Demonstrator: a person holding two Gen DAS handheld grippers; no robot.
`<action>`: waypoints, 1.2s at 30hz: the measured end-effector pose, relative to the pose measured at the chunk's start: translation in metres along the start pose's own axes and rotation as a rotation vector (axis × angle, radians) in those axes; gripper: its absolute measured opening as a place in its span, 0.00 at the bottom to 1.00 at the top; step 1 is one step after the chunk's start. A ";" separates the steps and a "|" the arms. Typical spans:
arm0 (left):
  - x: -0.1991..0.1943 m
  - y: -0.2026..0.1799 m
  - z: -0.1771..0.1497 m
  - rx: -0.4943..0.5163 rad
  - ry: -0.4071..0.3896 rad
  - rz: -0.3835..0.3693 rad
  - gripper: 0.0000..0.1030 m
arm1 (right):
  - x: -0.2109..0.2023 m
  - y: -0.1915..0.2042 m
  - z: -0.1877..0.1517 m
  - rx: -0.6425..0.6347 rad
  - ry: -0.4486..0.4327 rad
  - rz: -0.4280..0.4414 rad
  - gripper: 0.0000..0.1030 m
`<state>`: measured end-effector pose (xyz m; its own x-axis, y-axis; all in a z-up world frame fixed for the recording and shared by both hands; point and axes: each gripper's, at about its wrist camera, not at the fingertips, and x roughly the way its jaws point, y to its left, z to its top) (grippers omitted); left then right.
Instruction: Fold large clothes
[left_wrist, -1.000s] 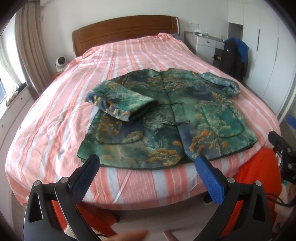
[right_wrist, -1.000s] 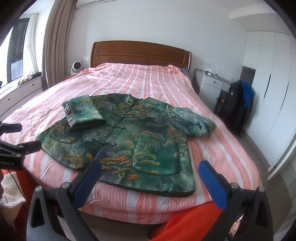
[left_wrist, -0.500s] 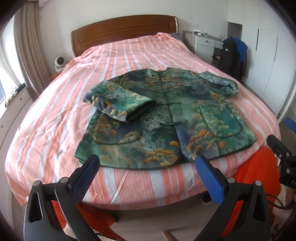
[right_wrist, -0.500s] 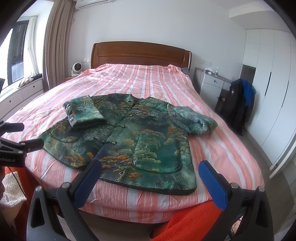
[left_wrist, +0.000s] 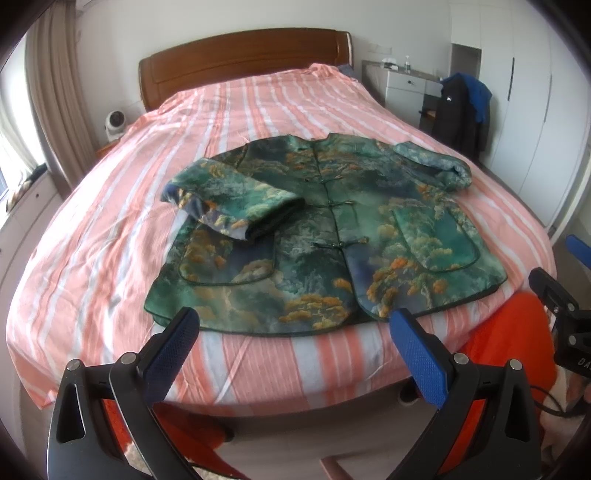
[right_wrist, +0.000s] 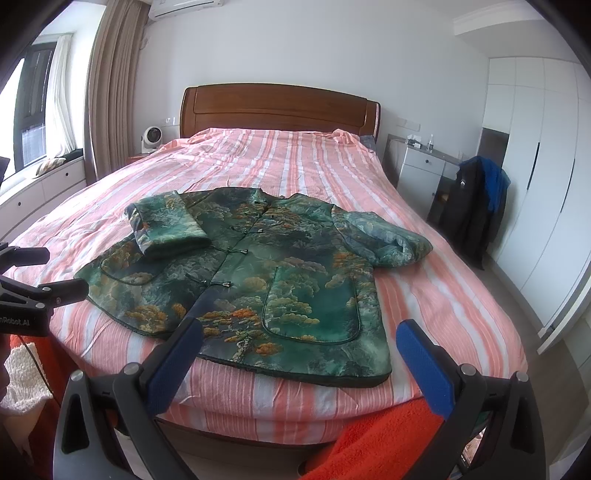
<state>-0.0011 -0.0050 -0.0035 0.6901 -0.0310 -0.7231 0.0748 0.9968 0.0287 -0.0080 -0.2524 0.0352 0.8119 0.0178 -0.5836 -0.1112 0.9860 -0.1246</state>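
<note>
Striped pink-and-white bedding (left_wrist: 258, 110) fills mid-frame, carrying a glossy green brocade jacket (left_wrist: 369, 229), one sleeve (left_wrist: 236, 206) folded inward. Left gripper (left_wrist: 291, 332) and right gripper (right_wrist: 299, 341) hover low in frame, jaws wide, empty.

Our left gripper (left_wrist: 293, 328) and right gripper (right_wrist: 299, 338) had black frames, silver screws and blue textured pads (left_wrist: 415, 347)

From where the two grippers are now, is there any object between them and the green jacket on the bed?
Nothing visible stands in the way. The left gripper and right gripper are both open, short of the jacket; only bare striped bedspread lies before its hem.
</note>
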 end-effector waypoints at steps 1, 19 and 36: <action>0.000 0.000 0.000 0.001 -0.001 0.000 1.00 | 0.000 0.000 0.000 0.001 0.001 0.000 1.00; 0.004 -0.003 -0.002 0.002 0.005 -0.007 1.00 | 0.005 0.000 -0.003 0.002 0.012 -0.012 1.00; 0.006 -0.005 -0.004 0.004 0.008 -0.010 1.00 | 0.006 0.001 -0.004 0.002 0.015 -0.010 1.00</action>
<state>-0.0001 -0.0101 -0.0102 0.6832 -0.0405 -0.7291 0.0845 0.9961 0.0239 -0.0054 -0.2523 0.0286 0.8044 0.0058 -0.5940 -0.1024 0.9863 -0.1290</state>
